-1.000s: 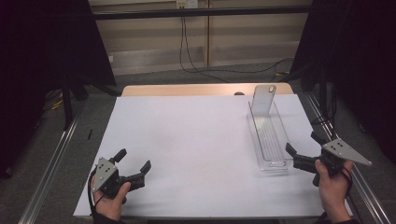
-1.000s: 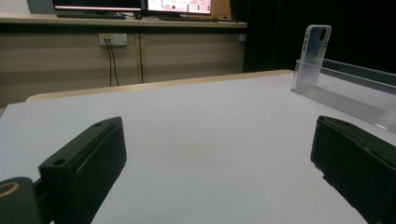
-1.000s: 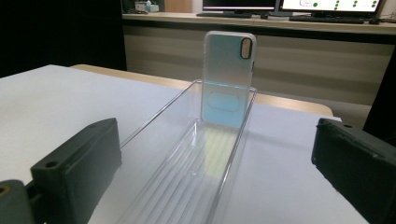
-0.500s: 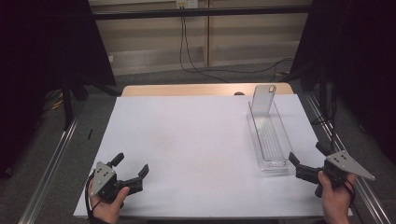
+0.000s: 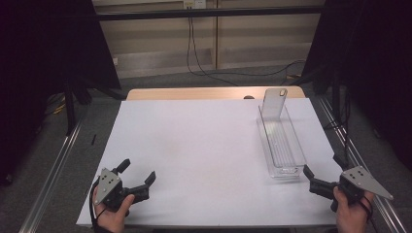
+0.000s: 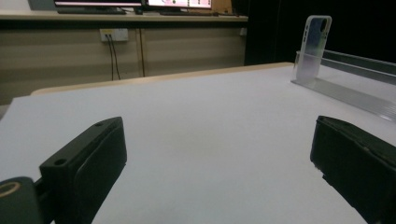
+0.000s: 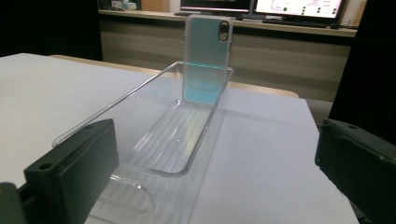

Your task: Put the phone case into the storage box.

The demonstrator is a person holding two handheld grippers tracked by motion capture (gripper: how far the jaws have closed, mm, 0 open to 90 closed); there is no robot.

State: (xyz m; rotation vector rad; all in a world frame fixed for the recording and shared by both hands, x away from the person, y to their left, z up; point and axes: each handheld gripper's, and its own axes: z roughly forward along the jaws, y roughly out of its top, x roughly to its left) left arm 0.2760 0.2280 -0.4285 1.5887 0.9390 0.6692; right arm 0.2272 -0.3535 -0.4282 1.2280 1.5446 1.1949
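A long clear plastic tray (image 5: 282, 145) lies on the right side of the white table cover. A translucent phone case (image 5: 273, 103) stands upright against the tray's far end. My right gripper (image 5: 321, 164) is open just beyond the tray's near end, at the table's front right. In the right gripper view its jaws (image 7: 217, 156) frame the tray (image 7: 177, 135) and the phone case (image 7: 205, 56), touching neither. My left gripper (image 5: 139, 169) rests open at the front left with nothing between its jaws. The left gripper view (image 6: 219, 154) has the phone case (image 6: 317, 37) and tray (image 6: 355, 88) far off to the right.
The white sheet (image 5: 194, 141) covers most of the table, with a wooden strip (image 5: 194, 93) along the far edge. Metal rails (image 5: 53, 165) run down both sides. Cables (image 5: 214, 73) lie on the floor behind, and dark curtains flank the table.
The right hand has drawn back toward the table's front edge and slightly lower, away from the tray's near end. The left gripper has stayed almost where it was.
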